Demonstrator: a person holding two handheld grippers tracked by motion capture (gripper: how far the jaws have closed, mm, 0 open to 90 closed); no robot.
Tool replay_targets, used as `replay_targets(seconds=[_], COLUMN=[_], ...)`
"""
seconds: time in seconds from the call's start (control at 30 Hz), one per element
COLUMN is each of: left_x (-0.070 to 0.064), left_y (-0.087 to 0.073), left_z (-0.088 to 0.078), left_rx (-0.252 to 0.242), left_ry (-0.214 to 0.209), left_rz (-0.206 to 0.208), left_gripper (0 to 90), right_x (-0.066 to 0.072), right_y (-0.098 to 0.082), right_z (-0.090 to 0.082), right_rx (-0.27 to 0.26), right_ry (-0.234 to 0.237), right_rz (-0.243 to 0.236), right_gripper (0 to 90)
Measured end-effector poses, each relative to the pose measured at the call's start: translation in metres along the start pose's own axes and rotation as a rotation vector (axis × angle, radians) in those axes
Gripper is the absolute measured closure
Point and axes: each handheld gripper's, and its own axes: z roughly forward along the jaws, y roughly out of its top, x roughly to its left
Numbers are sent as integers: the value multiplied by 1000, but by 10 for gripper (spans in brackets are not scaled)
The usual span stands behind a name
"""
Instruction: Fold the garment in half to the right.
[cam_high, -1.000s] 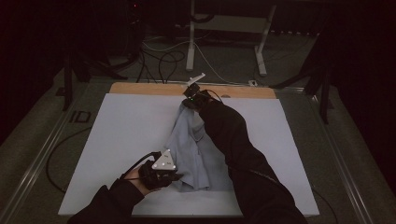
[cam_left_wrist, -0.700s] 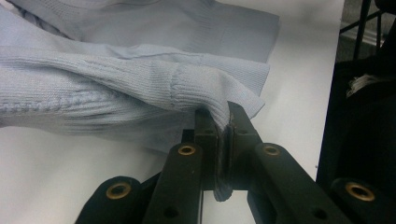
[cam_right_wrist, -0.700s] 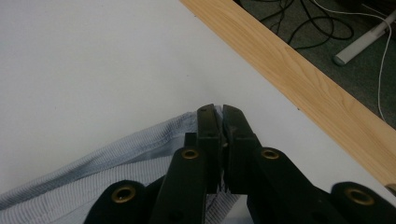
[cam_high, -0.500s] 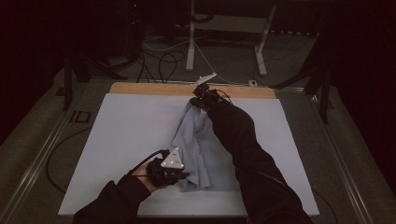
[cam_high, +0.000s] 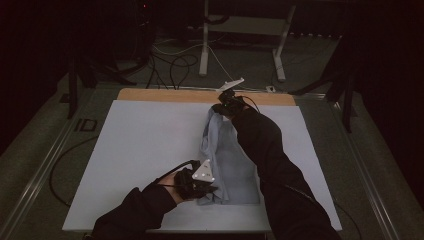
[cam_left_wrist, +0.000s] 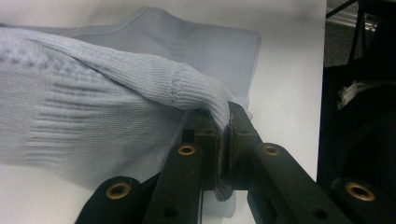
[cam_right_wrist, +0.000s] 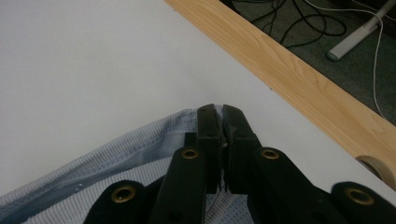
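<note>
Looking down from the high view, the pale blue knit garment (cam_high: 227, 162) lay stretched lengthwise on the white surface (cam_high: 140, 150), right of its middle. The left gripper (cam_high: 207, 190) pinched the garment's near corner, while the right gripper (cam_high: 222, 107) held the far end, close to the wooden strip (cam_high: 165, 95) along the back edge. The step in hand looked like pulling the garment taut between both ends to lay it flat or fold it.

In the left gripper view, the left gripper (cam_left_wrist: 224, 126) had its jaws clamped tight on a ribbed cuff or hem (cam_left_wrist: 196, 91), the rest of the knit draping away to the left over a flatter layer.

In the right gripper view, the right gripper (cam_right_wrist: 219, 116) was likewise closed on the very edge of the fabric (cam_right_wrist: 140, 144), which trailed back beneath it, with a roll of tape (cam_right_wrist: 378, 170) off at the wooden edge.

The next move would likely call for both grips staying firm and moving together, so that the cloth neither slipped nor bunched.
</note>
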Motion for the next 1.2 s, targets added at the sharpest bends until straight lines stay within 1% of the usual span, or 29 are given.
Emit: replay_targets(seconds=[0.1, 0.13, 0.2, 0.23, 0.27, 0.3, 0.33, 0.43, 0.63, 0.7, 0.77, 0.87, 0.93, 1.03, 1.07, 1.13, 1.2], left_x=[0, -1, -3, -3, -4, -4, -5, -7, -12, -13, -13, -13, -13, -11, -10, -10, -9], left_y=[5, 7, 11, 13, 15, 16, 18, 23, 33, 35, 38, 41, 43, 44, 44, 45, 47], left_z=[6, 8, 12, 13, 16, 17, 19, 26, 41, 45, 49, 55, 59, 66, 69, 74, 78], left_rx=[11, 8, 12, 15, 11, 16, 14, 21, 41, 41, 42, 48, 55, 63, 71, 74, 84], left_ry=[-9, -12, -20, -21, -22, -23, -23, -28, -34, -35, -34, -35, -30, -41, -43, -45, -47], left_rz=[16, 13, 26, 36, 34, 43, 42, 64, 103, 106, 111, 115, 132, 128, 132, 127, 132], left_gripper=[873, 872, 873, 873, 872, 872, 872, 872, 872, 872, 871, 871, 871, 871, 871, 870, 870], right_x=[-4, -6, -9, -10, -12, -13, -15, -19, -27, -29, -31, -33, -34, -35, -36, -37, -39], right_y=[-4, -5, -8, -10, -11, -13, -15, -22, -33, -36, -38, -40, -40, -41, -42, -44, -46], right_z=[-3, -4, -6, -6, -7, -8, -8, -7, -6, -5, -5, -4, -4, -1, 0, 2, 4], right_rx=[3, 4, 1, 2, 3, 3, 1, 6, 9, 6, 10, 10, 13, 9, 13, 15, 19], right_ry=[-4, -4, -2, -3, -10, -10, -9, -12, 5, 8, 7, 21, 29, 41, 42, 41, 47], right_rz=[3, 3, 14, 12, 11, 16, 17, 26, 51, 61, 61, 67, 74, 77, 79, 76, 82], right_gripper=[872, 873, 873, 873, 872, 872, 872, 873, 872, 871, 871, 871, 871, 871, 870, 870, 868])
